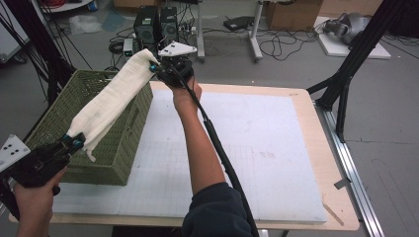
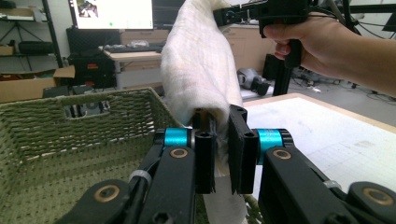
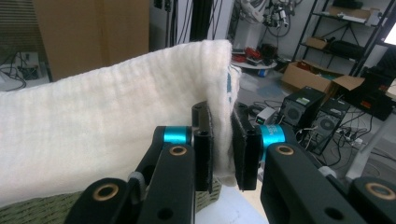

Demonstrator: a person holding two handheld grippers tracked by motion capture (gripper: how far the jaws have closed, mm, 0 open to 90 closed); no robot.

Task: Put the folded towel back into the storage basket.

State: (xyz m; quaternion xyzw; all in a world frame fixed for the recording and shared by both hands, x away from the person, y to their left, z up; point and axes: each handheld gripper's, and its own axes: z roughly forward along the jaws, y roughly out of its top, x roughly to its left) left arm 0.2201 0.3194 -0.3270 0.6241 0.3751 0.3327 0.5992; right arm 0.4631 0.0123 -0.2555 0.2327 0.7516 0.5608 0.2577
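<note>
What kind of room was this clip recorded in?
Most likely a lab or workshop. Computer towers and loose cables sit on the bare floor, a monitor stands on a bench, and cardboard boxes lie under storage shelves.

A white cloth [image 1: 112,96] hangs stretched above the green basket [image 1: 121,143], one end pinched in the left gripper [image 1: 76,141], the other in the right gripper [image 1: 154,66], over the worktop [image 1: 257,148].

No legible text anywhere
</note>
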